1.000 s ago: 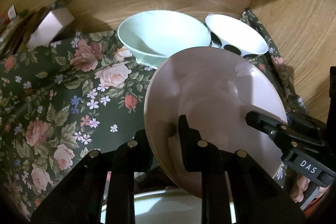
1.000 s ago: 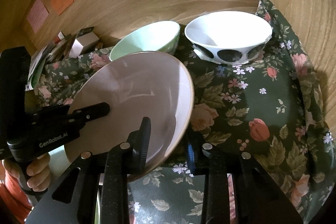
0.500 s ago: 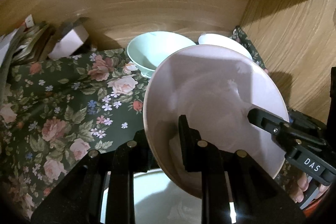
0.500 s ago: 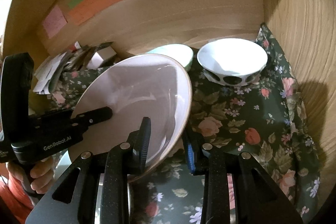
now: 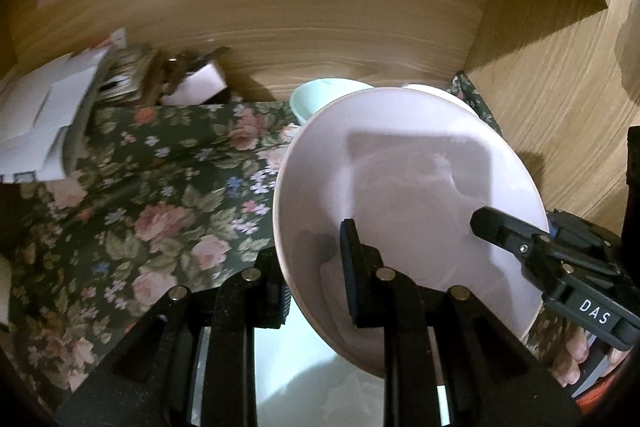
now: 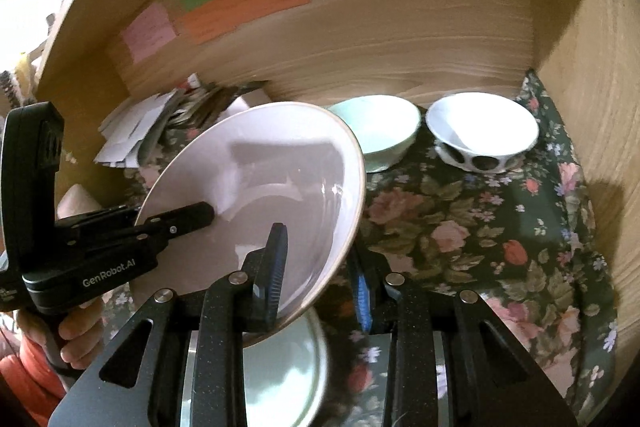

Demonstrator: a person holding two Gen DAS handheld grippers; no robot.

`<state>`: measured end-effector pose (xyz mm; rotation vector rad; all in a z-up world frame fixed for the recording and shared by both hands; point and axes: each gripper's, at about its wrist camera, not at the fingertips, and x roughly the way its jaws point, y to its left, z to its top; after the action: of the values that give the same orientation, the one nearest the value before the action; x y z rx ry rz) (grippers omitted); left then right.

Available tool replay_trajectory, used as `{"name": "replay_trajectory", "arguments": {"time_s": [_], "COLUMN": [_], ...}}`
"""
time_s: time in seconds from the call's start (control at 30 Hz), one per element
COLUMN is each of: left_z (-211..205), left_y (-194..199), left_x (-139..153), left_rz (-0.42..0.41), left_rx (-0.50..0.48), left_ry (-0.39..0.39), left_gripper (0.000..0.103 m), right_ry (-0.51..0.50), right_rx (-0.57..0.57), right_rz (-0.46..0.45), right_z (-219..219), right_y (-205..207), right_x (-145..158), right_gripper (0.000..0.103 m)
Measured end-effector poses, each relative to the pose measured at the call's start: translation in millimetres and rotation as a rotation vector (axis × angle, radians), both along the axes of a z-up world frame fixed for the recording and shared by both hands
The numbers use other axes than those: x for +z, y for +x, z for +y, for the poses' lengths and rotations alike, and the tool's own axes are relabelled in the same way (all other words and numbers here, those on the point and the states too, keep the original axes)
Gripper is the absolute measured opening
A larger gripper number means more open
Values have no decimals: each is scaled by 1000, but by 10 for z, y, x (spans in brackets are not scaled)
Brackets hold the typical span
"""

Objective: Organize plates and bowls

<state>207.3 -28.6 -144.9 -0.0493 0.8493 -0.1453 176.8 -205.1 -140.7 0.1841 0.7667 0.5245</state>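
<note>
pink plate (image 5: 404,187) fills the left wrist view, tilted above the floral cloth (image 5: 152,195), its near rim clamped in the left claw (image 5: 316,279) and its far edge in the right claw (image 5: 516,239); it hides most of the mint bowl (image 5: 316,95) behind, with papers (image 5: 44,119) at far left. from the right wrist, the right claw (image 6: 320,267) grips the plate's (image 6: 272,183) edge above a white dish (image 6: 288,375), while the mint bowl (image 6: 380,135) and spotted white bowl (image 6: 480,131) sit side by side against the wooden back wall (image 6: 400,27).
</note>
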Motion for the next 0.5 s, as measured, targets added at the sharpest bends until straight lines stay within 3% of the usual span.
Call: {"name": "replay_trajectory", "arguments": {"time_s": [0.5], "left_z": [596], "left_y": [-576], "left_x": [80], "left_rz": [-37], "left_rx": [100], "left_ry": [-10], "left_gripper": [21], "right_ry": [5], "right_rx": [104], "right_rz": [-32], "right_z": [554], "right_y": [-280], "right_x": [92], "right_gripper": [27]}}
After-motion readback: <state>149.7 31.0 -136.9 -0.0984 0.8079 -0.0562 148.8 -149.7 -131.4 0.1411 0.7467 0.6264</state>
